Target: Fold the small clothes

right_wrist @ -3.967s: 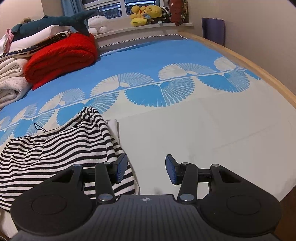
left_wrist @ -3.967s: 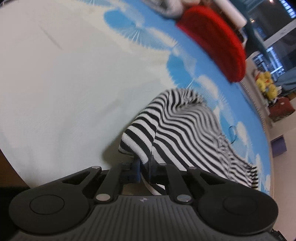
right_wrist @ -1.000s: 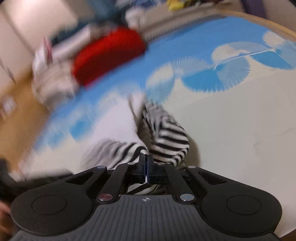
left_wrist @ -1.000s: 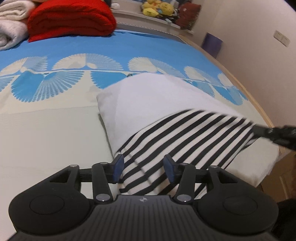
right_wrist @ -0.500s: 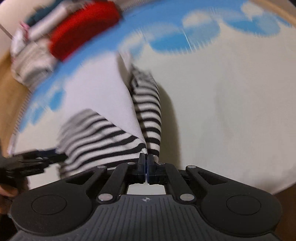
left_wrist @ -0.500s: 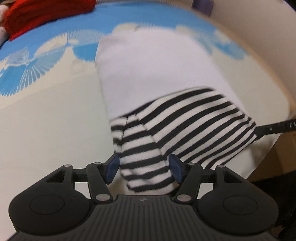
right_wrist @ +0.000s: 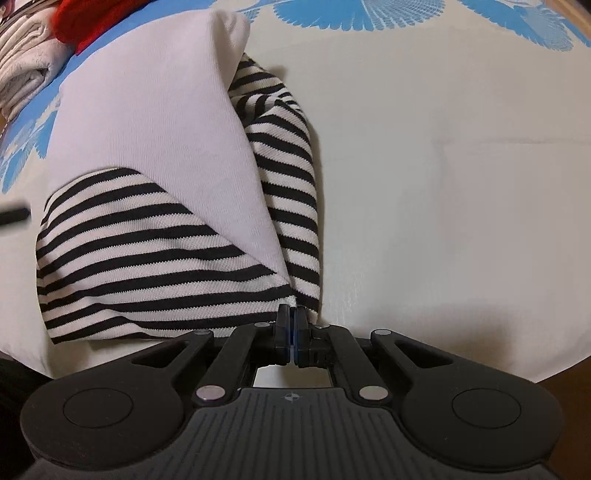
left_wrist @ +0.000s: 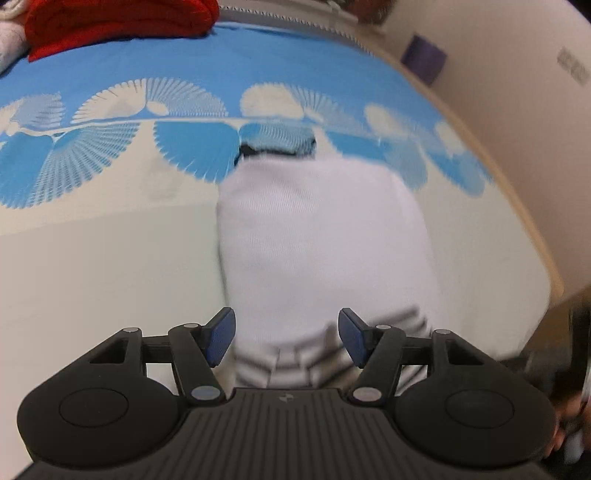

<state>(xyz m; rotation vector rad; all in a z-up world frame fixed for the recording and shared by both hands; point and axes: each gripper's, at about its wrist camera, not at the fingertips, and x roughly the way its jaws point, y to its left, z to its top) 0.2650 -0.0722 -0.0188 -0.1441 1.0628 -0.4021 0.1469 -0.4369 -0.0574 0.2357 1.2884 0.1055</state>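
A small garment, black-and-white striped with a white panel, lies on the bed near its front edge. In the left wrist view the garment looks blurred, mostly white with stripes at its near hem. My left gripper is open, its blue pads on either side of the striped hem, holding nothing. My right gripper is shut on the corner of the garment where the white panel and the striped hem meet. The striped part spreads to its left.
The bed sheet is cream near me and blue with white fan shapes farther away. A folded red blanket and white towels lie at the far left. The bed's wooden edge runs along the right.
My left gripper has opened wider and the view has shifted, so more of the white panel and less of the stripes shows. My right gripper stays shut on the garment corner, now lower over the bed.
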